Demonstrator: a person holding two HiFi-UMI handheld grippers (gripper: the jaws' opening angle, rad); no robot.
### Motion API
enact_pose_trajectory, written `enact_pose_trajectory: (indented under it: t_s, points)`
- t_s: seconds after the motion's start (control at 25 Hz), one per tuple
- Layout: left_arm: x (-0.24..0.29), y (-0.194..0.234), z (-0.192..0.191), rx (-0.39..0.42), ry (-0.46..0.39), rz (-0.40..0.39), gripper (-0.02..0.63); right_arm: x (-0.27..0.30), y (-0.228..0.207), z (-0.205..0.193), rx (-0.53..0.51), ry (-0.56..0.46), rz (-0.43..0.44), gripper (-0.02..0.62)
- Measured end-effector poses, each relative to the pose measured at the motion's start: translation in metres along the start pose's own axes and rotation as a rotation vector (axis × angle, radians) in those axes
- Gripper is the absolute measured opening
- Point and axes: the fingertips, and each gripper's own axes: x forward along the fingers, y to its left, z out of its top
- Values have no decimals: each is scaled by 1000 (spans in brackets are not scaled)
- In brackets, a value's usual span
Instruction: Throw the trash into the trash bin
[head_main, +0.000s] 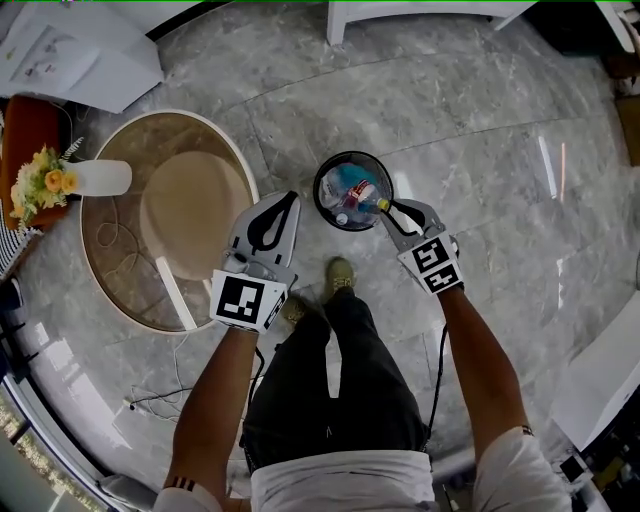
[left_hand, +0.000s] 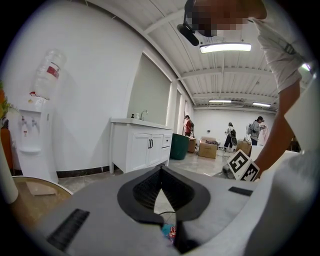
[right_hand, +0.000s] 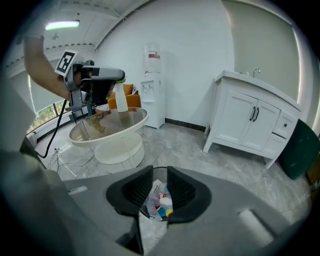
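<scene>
Trash bin (head_main: 320, 188) on grey marble floor (head_main: 480, 130), round glass table (head_main: 118, 160) nearby, right gripper (head_main: 386, 208) parted, left gripper (head_main: 290, 201) closed

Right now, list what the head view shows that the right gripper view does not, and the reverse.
Head view only: the person's shoe and dark trousers. Right gripper view only: the ceiling light, the faucet and the cabinet doors. Both: the trash bin with trash in it, the round glass table and the left gripper.
</scene>
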Motion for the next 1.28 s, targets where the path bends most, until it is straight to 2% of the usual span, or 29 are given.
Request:
enact_pose_trajectory:
  t_s: [0.28,0.56,0.84,1.28]
  points:
    - [-17,23,8,-8,-3,20,0,5,9,54,-13,-84,10,5]
    - [-46,41,39,7,-36,45,0,-7,44,163,-5,-293,62,2]
    - [-94,65,94,6,-102,113,0,-38,109,280,-50,-467,164,2]
    - [-187,68,194,28,-226,183,0,-119,193,404,-73,-663,221,2]
